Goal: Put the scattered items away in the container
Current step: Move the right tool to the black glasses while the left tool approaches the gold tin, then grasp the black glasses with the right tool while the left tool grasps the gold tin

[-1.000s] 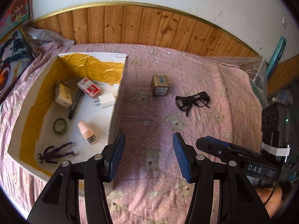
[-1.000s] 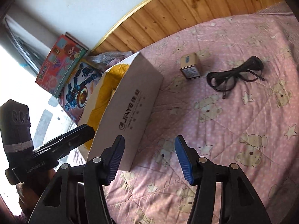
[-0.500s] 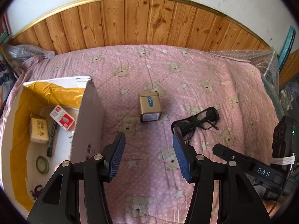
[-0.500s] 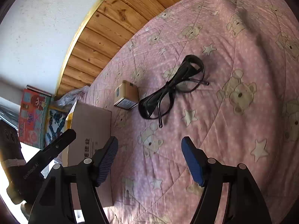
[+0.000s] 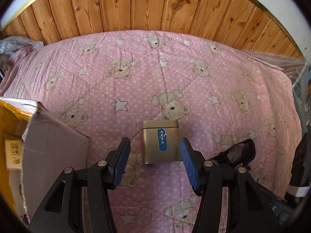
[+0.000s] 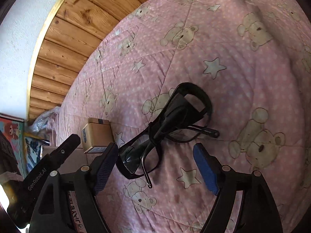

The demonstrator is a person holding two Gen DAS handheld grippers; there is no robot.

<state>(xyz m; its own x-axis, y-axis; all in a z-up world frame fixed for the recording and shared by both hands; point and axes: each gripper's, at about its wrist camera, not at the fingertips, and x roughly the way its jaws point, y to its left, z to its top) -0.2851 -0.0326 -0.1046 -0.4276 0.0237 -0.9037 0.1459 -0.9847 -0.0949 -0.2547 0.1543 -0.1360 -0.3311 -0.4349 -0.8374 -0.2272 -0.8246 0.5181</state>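
Observation:
A small gold tin (image 5: 160,141) with a blue label lies on the pink bear-print quilt (image 5: 136,81). My left gripper (image 5: 154,159) is open, with the tin's near end between its blue pads, not touching. Black glasses (image 6: 165,130) lie folded on the quilt. My right gripper (image 6: 155,167) is open wide, its fingertips straddling the near lens. The tin also shows in the right wrist view (image 6: 96,134). The glasses also show in the left wrist view (image 5: 237,153). The cardboard box (image 5: 50,147) stands at the left, with a small yellow carton (image 5: 12,151) inside.
Wooden wall panelling (image 5: 155,9) runs behind the bed. Bubble wrap (image 5: 281,62) lies at the quilt's far right edge. Picture boxes (image 6: 13,134) lean at the left in the right wrist view. The left gripper's body (image 6: 44,169) sits beside the right gripper.
Both grippers have moved forward and down. The left one has closed in on the tin, the right one on the glasses. The box has slid to the left edge of view.

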